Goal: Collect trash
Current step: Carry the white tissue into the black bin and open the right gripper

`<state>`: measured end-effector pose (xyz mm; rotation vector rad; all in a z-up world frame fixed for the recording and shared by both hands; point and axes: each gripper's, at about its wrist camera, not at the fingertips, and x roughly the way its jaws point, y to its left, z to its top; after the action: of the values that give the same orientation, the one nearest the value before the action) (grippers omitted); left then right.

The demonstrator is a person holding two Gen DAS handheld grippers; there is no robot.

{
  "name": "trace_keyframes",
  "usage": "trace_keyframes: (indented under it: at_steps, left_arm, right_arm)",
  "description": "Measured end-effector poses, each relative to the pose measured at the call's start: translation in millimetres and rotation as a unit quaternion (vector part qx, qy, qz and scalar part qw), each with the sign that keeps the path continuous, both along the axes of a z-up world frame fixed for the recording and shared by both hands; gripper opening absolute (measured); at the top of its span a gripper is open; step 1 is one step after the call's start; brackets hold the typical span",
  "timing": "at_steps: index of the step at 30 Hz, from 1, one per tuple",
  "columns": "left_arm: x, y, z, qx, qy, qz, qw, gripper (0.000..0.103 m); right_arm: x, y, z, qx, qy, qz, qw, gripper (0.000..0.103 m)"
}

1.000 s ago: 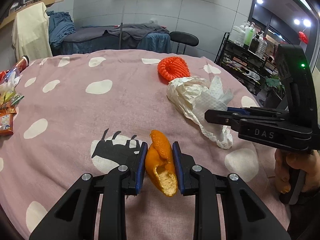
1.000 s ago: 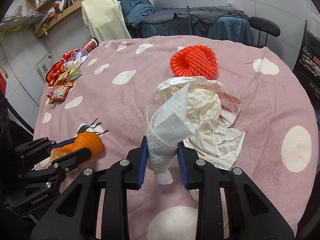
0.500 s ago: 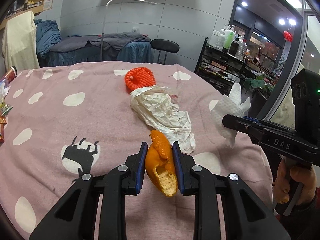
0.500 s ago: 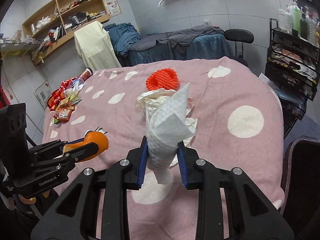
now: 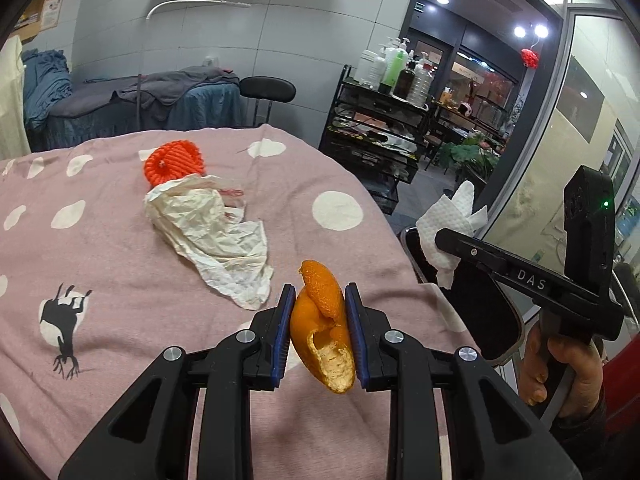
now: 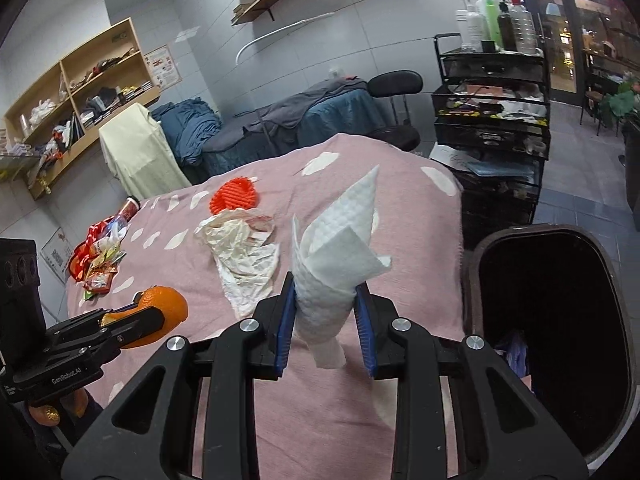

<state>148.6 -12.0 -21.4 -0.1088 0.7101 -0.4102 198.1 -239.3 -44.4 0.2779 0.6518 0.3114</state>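
Pink spotted tablecloth [image 6: 400, 208], dark bin [image 6: 552, 304] beside it, tiled walls

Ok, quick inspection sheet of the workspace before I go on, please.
Surface: pink spotted cloth over the table.
Job's things: orange peel in the left gripper; white paper towel in the right gripper; crumpled wrapper and orange foam net lying on the cloth; dark bin beside the table edge.
Clutter: snack packets at the far side.
Grippers: both shut on their loads.
Cables: nothing seen.
Surroundings: black cart with bottles, wooden shelves, covered bed.
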Motion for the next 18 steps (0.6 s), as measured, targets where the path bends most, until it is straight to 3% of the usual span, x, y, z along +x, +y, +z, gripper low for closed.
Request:
trace_keyframes:
  at_steps: [7,13,18]
  left_arm:
    - [0,-40,-2,-0.001,0.006,-0.036,0.9993,0.026]
    - [-2,-71,-2,0.007,0.007,-0.068,0.9977,0.026]
    - [-1,-93,-1,0.012,0.008,-0.091,0.9957,0.026]
  right_arm:
    - [-14,-51,-10,0.002,0.006,-0.065,0.998,0.029]
    - [-19,-86,-20,-0.048,0.013,-0.140,0.989,0.029]
    - [-10,-115,-42,-0.078,0.049,-0.186,0.978,0.029]
